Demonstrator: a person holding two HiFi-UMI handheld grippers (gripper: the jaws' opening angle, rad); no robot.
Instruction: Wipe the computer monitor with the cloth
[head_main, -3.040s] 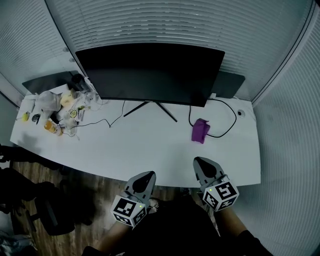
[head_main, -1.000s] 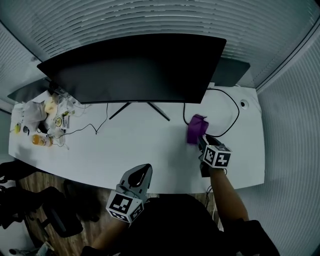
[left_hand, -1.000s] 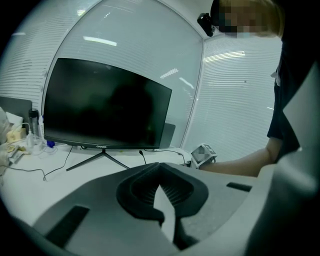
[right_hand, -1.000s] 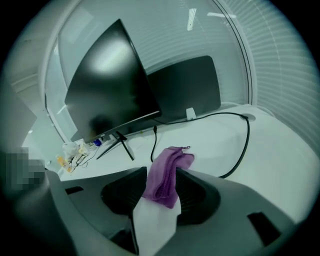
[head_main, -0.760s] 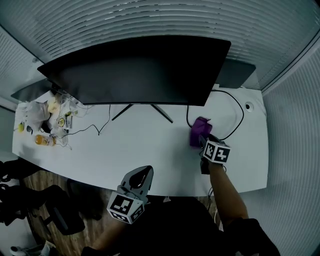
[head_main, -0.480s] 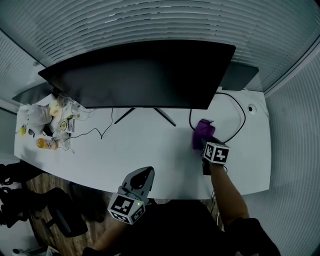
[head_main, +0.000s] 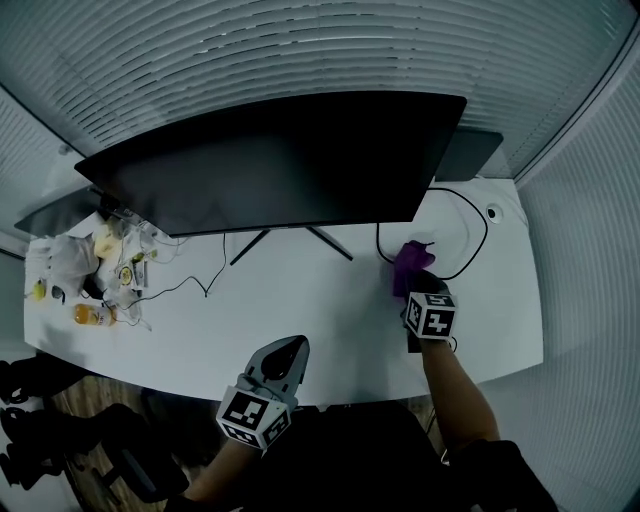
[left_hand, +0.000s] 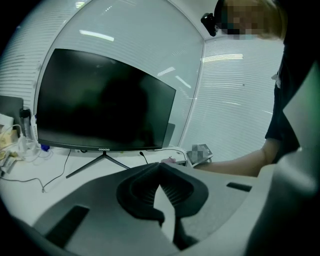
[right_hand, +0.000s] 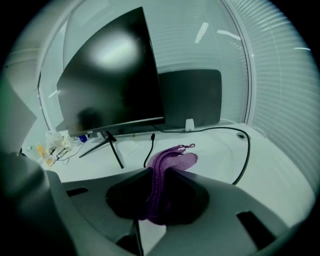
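The wide black monitor (head_main: 280, 165) stands on a white desk (head_main: 300, 310), its screen dark; it also shows in the left gripper view as the monitor (left_hand: 100, 100) and in the right gripper view as the monitor (right_hand: 110, 75). A purple cloth (head_main: 410, 262) lies bunched on the desk below the screen's right end. My right gripper (head_main: 414, 288) is at it, and its jaws are closing on the cloth (right_hand: 172, 161), which is pinched into a narrow fold between the pads of my right gripper (right_hand: 159, 174). My left gripper (head_main: 290, 350) hangs shut and empty at the desk's front edge, its jaws of the left gripper (left_hand: 160, 167) meeting at the tips.
A black cable (head_main: 465, 235) loops on the desk right of the cloth. The monitor's thin stand legs (head_main: 290, 240) spread under the screen. A heap of small clutter and wires (head_main: 95, 270) sits at the desk's left end. A second dark panel (head_main: 470, 150) stands behind right.
My right gripper went from the desk's front edge forward to the purple cloth and its jaws narrowed round it. The left gripper has stayed at the front edge.
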